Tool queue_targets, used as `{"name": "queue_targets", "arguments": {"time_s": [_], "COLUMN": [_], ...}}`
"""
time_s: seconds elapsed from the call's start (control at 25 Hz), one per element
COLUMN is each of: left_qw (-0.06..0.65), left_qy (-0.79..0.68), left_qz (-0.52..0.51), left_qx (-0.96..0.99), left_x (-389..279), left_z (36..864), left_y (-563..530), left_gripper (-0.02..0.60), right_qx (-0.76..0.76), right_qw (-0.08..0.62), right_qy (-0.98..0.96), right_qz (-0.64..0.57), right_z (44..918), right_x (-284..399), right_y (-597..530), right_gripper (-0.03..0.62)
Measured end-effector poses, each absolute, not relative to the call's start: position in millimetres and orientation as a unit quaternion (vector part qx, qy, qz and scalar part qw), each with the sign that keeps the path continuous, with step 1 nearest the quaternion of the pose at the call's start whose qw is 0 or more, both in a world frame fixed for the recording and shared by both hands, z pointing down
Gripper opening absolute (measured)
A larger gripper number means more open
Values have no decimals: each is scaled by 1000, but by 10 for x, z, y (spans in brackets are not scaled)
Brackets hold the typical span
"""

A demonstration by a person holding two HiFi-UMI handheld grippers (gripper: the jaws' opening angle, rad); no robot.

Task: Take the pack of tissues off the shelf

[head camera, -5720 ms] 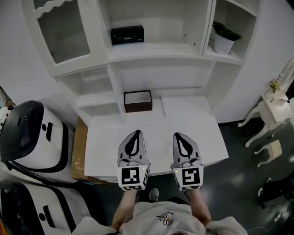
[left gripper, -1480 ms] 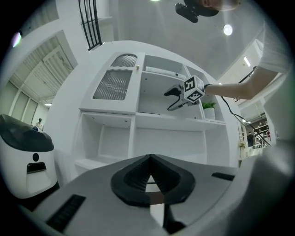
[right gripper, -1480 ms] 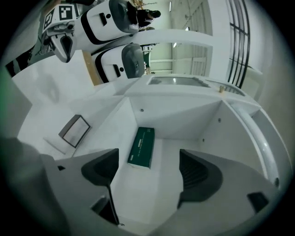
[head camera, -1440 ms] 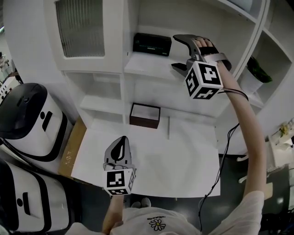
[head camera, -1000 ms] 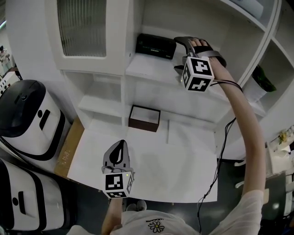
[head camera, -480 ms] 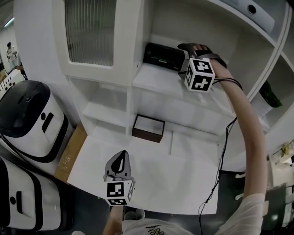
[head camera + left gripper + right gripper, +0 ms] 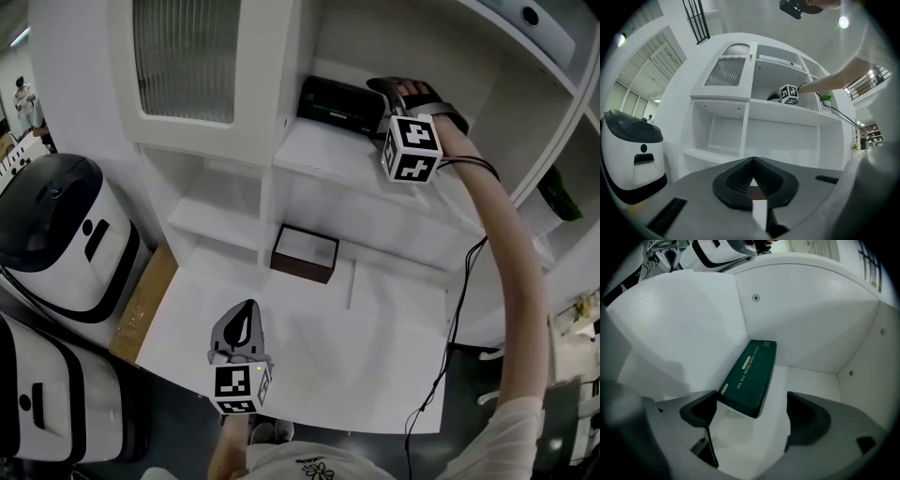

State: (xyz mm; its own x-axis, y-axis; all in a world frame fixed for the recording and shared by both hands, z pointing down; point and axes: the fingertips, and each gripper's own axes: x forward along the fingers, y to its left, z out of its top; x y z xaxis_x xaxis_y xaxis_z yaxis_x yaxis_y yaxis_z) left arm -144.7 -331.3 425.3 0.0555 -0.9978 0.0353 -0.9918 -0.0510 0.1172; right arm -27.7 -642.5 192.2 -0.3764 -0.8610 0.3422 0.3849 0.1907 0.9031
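The pack of tissues is a dark green oblong box lying on the upper shelf of the white unit. My right gripper is raised to that shelf and stands open just at the pack's right end. In the right gripper view the pack lies lengthwise ahead; its near end reaches the mouth of the open gripper, close to the left fingertip, with no grip on it. My left gripper hangs low over the white table, shut and empty.
A brown open box sits at the back of the table. A ribbed-glass cabinet door is left of the shelf. A white-and-black machine and cardboard stand at the left; a potted plant at the right.
My right gripper has risen from the table to the upper shelf and moved in to the pack's end. The left gripper stayed low over the table, shut.
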Motion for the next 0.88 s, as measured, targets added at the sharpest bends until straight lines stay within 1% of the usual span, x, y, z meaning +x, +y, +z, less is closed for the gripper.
{"name": "queue_targets", "arguments": {"time_s": [0.24,0.64,0.68,0.72,0.76,0.88], "left_qw": [54,55,55,55,54,49], "left_qy": [-681,-673,-672,-670,-668,-665], "left_qz": [-27,-23,-23,-23,-23,-20], "left_qx": [730,737,739,740,742,745], "left_x": [-1395,-1336,-1325,-1309,-1293,-1272], "left_z": [4248,4255,4254,4252,4249,4236], "left_y": [-3302,-3292,-3294,-3294,-3292,-3271], "left_gripper": [0,2,2,2,2,2], "right_qx": [239,255,255,254,253,254], "right_qw": [513,530,536,543,551,558], "right_qy": [-609,-583,-582,-580,-577,-572], "right_qz": [-556,-560,-556,-551,-547,-545], "right_z": [1918,1935,1961,2000,2037,2071], "right_x": [-229,-239,-235,-226,-218,-203], "right_y": [-6470,-6485,-6486,-6486,-6486,-6488], "right_gripper": [445,436,421,373,307,304]}}
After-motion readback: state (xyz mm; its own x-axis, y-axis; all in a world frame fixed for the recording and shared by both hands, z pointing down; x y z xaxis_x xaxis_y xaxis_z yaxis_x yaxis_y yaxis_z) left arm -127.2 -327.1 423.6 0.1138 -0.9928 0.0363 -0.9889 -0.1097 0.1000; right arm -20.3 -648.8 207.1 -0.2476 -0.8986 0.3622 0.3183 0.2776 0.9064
